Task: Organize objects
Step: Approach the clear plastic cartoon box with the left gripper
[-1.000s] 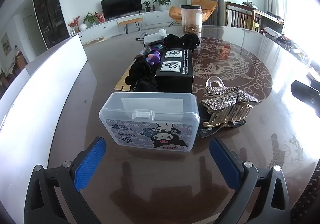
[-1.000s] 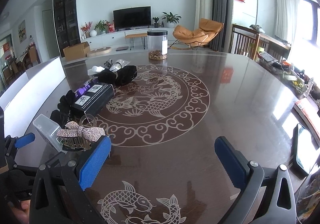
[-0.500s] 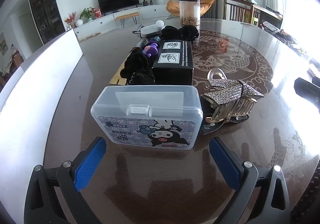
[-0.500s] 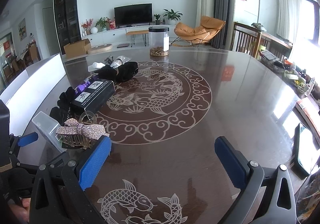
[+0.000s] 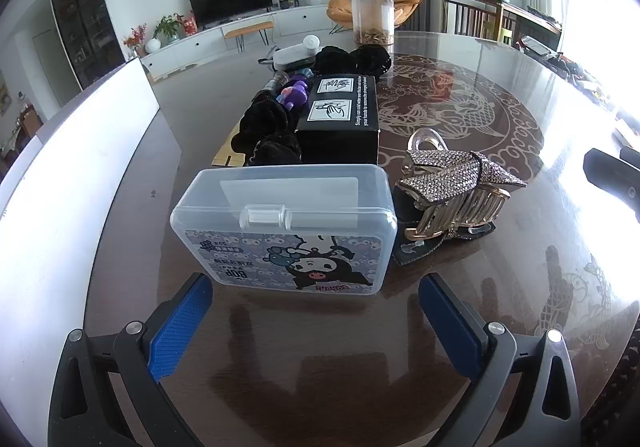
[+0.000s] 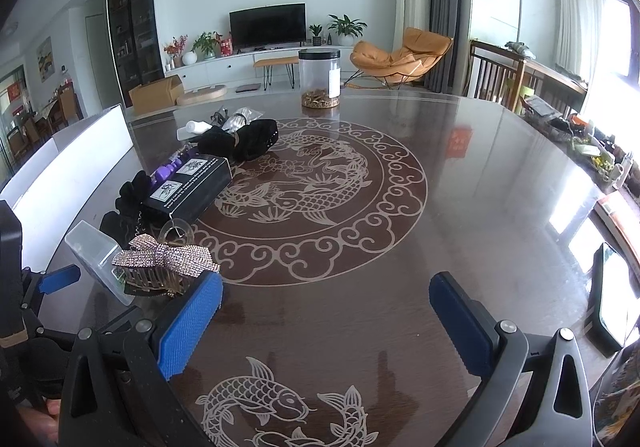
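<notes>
Clear plastic box (image 5: 284, 223), lid shut, cartoon label, sits centre of left wrist view on dark desk (image 5: 320, 359). Left gripper (image 5: 316, 311) fingers wide apart, empty, just short of box. Rhinestone hair clip (image 5: 452, 187) touching box's right side; black carton (image 5: 340, 115) behind. Right gripper (image 6: 326, 315) fingers also wide apart, empty, lower frame; clip (image 6: 168, 263) near its left finger.

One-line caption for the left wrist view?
Open left tongs face a closed clear plastic case, rhinestone hair claw beside it.
</notes>
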A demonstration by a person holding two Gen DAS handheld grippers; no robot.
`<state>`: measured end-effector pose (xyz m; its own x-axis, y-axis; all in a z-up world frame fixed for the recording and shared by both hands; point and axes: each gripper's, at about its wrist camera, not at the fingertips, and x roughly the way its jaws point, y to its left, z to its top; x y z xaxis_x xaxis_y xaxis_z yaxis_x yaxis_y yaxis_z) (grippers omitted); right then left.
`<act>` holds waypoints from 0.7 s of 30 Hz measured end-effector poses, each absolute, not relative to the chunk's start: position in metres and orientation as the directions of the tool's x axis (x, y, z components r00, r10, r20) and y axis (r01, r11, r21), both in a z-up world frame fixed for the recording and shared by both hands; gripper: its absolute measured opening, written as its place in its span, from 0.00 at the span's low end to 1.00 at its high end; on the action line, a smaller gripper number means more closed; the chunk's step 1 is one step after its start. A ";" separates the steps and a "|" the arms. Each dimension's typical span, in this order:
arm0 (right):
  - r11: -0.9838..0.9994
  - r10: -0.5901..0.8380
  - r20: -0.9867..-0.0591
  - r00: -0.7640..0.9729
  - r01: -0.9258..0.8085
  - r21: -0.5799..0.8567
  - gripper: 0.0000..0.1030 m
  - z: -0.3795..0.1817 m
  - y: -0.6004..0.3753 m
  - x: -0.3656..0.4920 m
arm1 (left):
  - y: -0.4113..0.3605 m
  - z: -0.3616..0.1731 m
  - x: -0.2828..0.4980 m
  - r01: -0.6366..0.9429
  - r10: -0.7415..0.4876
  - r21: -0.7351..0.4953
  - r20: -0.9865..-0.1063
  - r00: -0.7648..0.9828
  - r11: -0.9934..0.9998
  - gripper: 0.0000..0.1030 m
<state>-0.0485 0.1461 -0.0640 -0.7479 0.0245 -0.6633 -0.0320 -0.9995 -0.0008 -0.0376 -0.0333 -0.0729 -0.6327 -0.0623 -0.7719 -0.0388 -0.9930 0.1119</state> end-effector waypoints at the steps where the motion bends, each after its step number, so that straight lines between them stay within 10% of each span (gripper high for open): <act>1: -0.999 0.024 -0.664 -0.747 -0.032 -0.001 1.00 -0.064 0.146 -0.049 | -0.033 -0.073 -0.037 -0.039 -0.062 0.111 -0.772 -0.633 -0.993 1.00; 21: -1.000 0.022 -0.668 -0.744 -0.031 0.000 1.00 -0.066 0.146 -0.049 | -0.032 -0.075 -0.037 -0.046 -0.052 0.104 -0.776 -0.629 -0.994 1.00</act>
